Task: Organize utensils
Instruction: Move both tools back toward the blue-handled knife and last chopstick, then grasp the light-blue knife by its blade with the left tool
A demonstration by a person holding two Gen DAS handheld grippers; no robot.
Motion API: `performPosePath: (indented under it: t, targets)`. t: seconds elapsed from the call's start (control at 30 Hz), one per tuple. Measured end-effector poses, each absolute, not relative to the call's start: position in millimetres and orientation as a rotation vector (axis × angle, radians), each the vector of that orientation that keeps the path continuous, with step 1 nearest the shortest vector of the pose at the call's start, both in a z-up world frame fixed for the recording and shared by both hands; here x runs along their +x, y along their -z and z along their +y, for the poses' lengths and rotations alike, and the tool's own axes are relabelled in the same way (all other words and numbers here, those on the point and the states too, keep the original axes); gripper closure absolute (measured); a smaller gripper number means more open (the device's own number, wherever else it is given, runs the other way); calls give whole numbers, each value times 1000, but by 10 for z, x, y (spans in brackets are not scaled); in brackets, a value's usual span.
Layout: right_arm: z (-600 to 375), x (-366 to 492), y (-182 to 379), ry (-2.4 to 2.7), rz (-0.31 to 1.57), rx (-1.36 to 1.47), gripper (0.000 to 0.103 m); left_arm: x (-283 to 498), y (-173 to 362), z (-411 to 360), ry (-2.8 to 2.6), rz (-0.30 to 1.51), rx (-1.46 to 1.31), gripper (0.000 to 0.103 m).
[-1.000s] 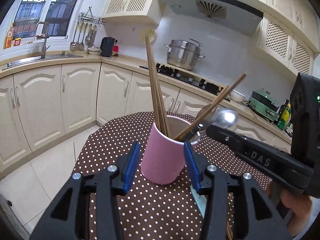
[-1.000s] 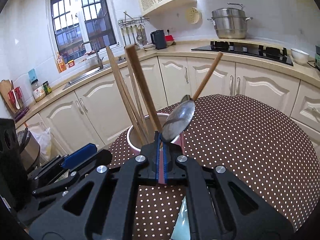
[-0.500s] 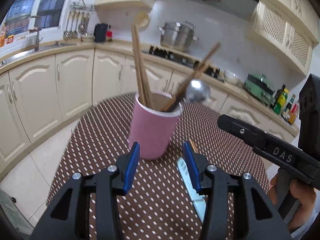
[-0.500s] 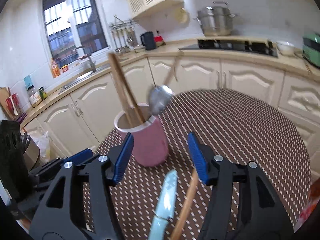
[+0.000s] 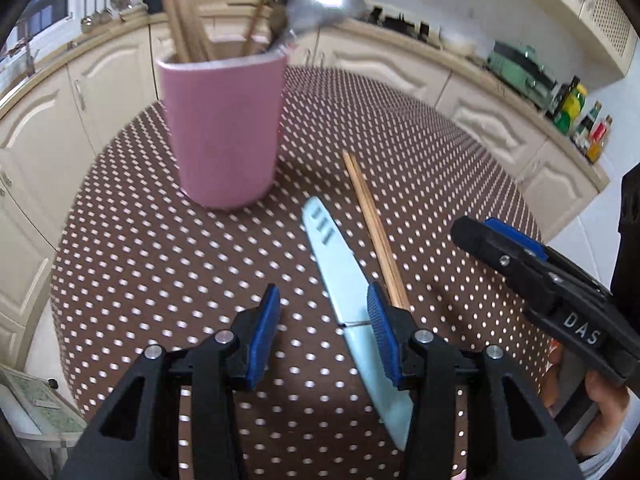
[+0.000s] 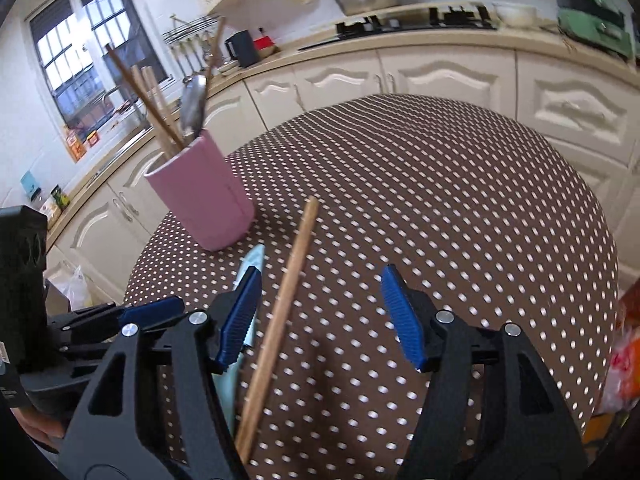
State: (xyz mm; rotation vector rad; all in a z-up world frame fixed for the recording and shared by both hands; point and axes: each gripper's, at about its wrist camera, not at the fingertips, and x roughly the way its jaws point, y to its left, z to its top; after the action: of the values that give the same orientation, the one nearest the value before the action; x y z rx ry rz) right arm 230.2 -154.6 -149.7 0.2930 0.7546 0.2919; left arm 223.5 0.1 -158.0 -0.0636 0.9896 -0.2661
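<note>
Cream kitchen, round table (image 5: pixel 168 264) in brown dotted cloth. Pink cup (image 5: pixel 224 128) upright, now holding chopsticks and the spoon (image 5: pixel 324 2) freshly dropped in. Right gripper (image 6: pixel 320 320) empty, jaws opening, pulled back from the cup, above the wooden chopsticks (image 6: pixel 280 328) left on the cloth. Left gripper (image 5: pixel 322 334) half open, holding nothing, lowered over the pale blue knife (image 5: pixel 340 280). Two items left, probably.

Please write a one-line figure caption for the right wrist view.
Right gripper, jaws opening, above chopsticks and pale blue knife lying beside the pink cup.
</note>
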Motion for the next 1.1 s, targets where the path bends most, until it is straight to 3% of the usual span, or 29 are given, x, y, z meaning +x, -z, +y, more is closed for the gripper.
performPosePath:
  t: [0.57,0.73,1.1]
  targets:
    - [-1844,2286,1802,-304,784,398,40,2569,1755,-447,164,1069,97,54]
    - [-1906,2313,1790,-308,789,405,40,2648,1767,-539,162,1045,120,68]
    - [-1583,2413,1697,-328,863,249,40,2563,1753,-178,142,1021,92,76]
